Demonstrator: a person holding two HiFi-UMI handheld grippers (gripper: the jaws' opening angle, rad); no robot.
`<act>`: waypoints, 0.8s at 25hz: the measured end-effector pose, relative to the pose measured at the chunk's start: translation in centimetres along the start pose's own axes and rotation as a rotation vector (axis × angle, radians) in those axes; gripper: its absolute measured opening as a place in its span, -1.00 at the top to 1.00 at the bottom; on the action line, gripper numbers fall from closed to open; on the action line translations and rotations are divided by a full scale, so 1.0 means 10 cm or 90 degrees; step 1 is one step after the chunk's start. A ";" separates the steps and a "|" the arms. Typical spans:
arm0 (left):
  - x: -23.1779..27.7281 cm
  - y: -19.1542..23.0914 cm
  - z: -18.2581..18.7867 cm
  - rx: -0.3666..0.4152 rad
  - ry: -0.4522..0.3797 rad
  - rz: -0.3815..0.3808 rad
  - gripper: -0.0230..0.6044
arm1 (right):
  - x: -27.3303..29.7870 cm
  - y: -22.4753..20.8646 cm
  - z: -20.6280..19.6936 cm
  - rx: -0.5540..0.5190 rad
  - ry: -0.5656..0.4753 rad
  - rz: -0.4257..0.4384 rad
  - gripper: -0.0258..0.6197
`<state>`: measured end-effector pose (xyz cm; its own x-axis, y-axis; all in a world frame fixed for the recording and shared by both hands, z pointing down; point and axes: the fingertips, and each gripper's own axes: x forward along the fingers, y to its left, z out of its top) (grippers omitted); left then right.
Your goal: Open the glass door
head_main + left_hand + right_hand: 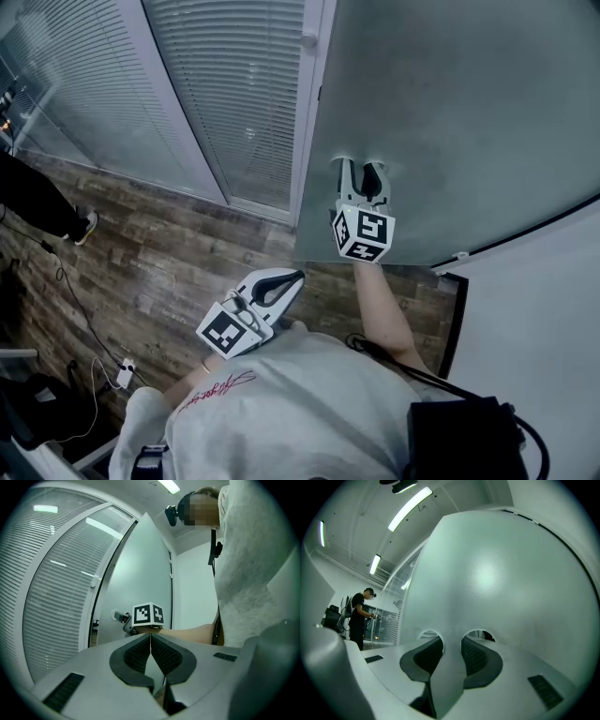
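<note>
The frosted glass door (450, 112) fills the upper right of the head view and stands swung away from its frame. My right gripper (361, 176) reaches level against it, jaws on either side of the pale door handle (449, 667), which fills the gap between the pads. From the left gripper view, the handle's round mount (117, 616) shows on the door (140, 573) just left of the right gripper's marker cube (149, 614). My left gripper (292, 279) hangs lower, near my body, shut with nothing in it; its pads (161, 654) meet.
A glass wall with white blinds (225, 94) runs along the left of the door. Wood floor (159, 253) lies below, with cables and a plug (124, 375) at the left. A white wall (534, 319) stands right. Another person (358, 616) stands far off.
</note>
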<state>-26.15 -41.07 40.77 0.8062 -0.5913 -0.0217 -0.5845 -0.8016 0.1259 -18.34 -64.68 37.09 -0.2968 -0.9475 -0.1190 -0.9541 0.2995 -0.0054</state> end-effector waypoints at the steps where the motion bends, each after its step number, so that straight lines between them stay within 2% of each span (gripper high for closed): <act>1: 0.00 -0.04 -0.03 -0.004 -0.001 0.006 0.87 | -0.02 0.01 0.00 0.000 0.000 0.005 0.52; 6: -0.14 -0.32 -0.25 -0.034 0.013 0.050 0.87 | -0.22 0.07 0.02 0.004 -0.001 0.024 0.52; 10: -0.21 -0.32 -0.23 -0.031 -0.002 0.088 0.87 | -0.26 0.09 0.04 0.006 -0.001 0.035 0.52; 17: -0.29 -0.39 -0.18 -0.006 -0.014 0.080 0.87 | -0.41 0.14 0.02 0.006 0.004 0.050 0.52; 20: -0.43 -0.46 -0.17 -0.010 -0.018 0.087 0.87 | -0.50 0.15 0.04 0.006 0.006 0.060 0.52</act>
<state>-26.77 -34.64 41.96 0.7165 -0.6969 -0.0305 -0.6866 -0.7123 0.1454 -18.28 -59.46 37.32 -0.3852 -0.9163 -0.1094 -0.9216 0.3880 -0.0046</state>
